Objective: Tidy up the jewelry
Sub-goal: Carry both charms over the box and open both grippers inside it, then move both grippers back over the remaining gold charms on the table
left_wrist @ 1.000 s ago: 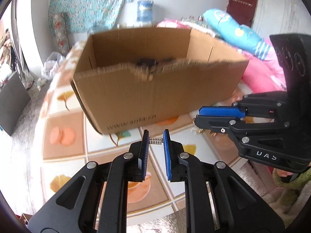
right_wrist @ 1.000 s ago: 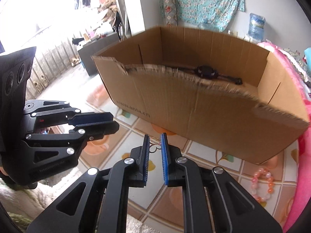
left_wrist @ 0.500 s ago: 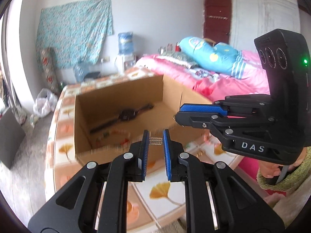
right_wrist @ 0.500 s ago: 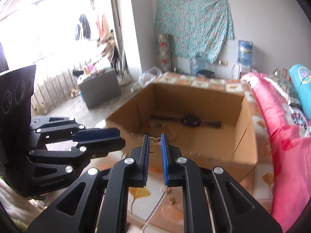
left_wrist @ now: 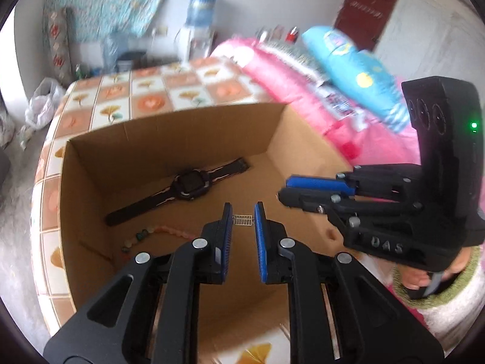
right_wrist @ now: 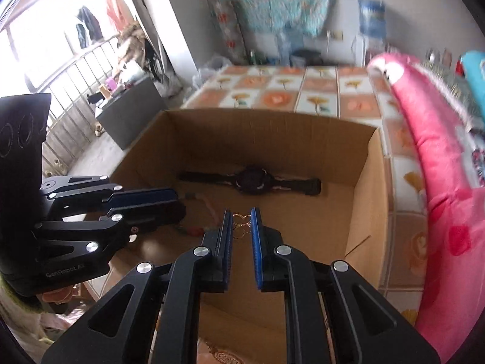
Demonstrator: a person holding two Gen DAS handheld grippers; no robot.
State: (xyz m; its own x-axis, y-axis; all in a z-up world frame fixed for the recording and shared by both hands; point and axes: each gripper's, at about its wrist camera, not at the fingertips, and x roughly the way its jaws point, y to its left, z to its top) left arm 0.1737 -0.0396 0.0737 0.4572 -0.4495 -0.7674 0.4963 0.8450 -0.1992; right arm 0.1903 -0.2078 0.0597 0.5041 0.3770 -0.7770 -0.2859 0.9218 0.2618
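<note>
Both grippers hang over the open cardboard box (left_wrist: 169, 127) (right_wrist: 368, 182). My left gripper (left_wrist: 242, 220) is shut on a small silver bar-shaped piece of jewelry (left_wrist: 242, 220), held across its tips. My right gripper (right_wrist: 241, 221) is shut on a thin gold chain (right_wrist: 241, 219) with heart-shaped links. On the box floor lie a black wristwatch (left_wrist: 188, 185) (right_wrist: 253, 179) and a beaded bracelet (left_wrist: 142, 236) (right_wrist: 197, 229). The right gripper also shows in the left wrist view (left_wrist: 291, 192), and the left gripper in the right wrist view (right_wrist: 177, 201).
The box stands on a table with an orange and white flower-tile cloth (left_wrist: 145, 97) (right_wrist: 303, 88). A pink quilt (right_wrist: 439, 182) and a blue pillow (left_wrist: 357, 72) lie to the right. A grey floor (left_wrist: 15, 242) drops off on the left.
Both grippers have risen from the table in front of the box and moved over its open top, each still holding its jewelry. The view now looks down into the box.
</note>
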